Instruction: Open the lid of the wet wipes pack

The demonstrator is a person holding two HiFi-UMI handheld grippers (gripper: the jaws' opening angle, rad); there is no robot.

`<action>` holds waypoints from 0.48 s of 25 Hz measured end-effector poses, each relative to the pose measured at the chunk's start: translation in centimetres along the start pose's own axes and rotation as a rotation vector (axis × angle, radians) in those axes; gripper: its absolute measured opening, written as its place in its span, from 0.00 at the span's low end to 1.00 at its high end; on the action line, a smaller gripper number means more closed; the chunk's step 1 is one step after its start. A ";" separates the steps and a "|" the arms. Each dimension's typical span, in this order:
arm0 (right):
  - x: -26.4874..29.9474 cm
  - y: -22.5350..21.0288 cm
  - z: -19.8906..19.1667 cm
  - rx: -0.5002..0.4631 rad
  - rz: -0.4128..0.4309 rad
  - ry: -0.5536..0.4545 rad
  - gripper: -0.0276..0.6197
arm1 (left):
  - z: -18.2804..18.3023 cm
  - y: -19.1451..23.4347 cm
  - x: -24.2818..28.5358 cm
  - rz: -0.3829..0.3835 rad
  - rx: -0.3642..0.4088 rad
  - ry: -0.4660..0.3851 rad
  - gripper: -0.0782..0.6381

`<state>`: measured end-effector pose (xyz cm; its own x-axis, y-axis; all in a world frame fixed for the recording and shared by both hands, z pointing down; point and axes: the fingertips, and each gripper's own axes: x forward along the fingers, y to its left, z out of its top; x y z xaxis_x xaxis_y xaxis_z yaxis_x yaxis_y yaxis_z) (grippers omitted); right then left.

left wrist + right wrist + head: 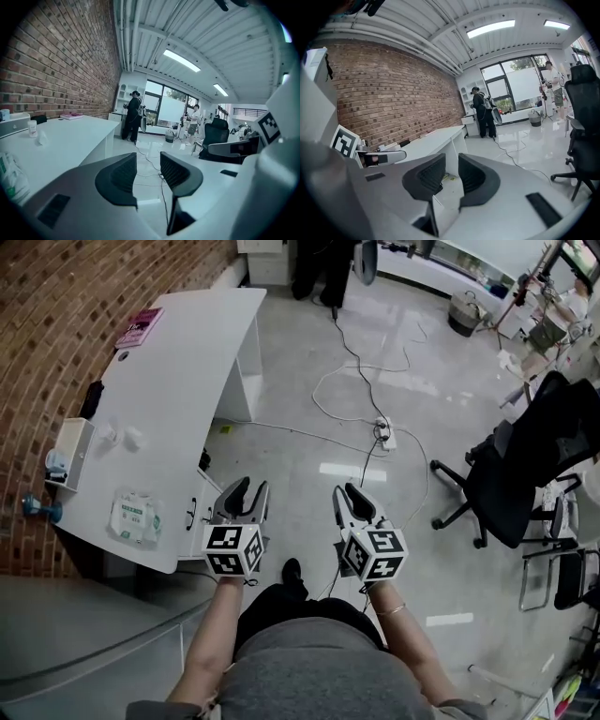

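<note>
White table [187, 352], wet wipes pack [136, 516], brick wall [56, 306], glossy floor [394, 362]

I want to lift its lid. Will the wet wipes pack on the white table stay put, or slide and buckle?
Probably soft: the wet wipes pack looks like a crinkled film pouch, so it may buckle. It lies flat, so tipping seems unlikely, but the smooth table may let it slide.

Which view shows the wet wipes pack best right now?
The head view: the whole wet wipes pack lies flat on the white table. The left gripper view catches only its edge; the right gripper view misses it.
</note>
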<state>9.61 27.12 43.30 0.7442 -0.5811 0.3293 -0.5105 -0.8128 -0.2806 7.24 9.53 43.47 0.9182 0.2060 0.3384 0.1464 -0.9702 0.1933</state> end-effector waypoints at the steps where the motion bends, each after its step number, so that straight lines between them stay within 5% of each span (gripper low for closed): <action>1: 0.8 0.2 0.3 -0.001 0.006 0.001 0.18 | 0.2 0.6 0.2 0.008 -0.001 -0.001 0.31; 12: 8.2 4.3 1.5 -0.037 0.160 0.050 0.17 | 1.5 8.4 -0.5 0.204 -0.054 -0.023 0.31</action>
<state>14.16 18.89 43.47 0.6300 -0.7041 0.3277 -0.6374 -0.7099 -0.2997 8.62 1.06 43.56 0.9352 0.0020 0.3542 -0.0631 -0.9831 0.1721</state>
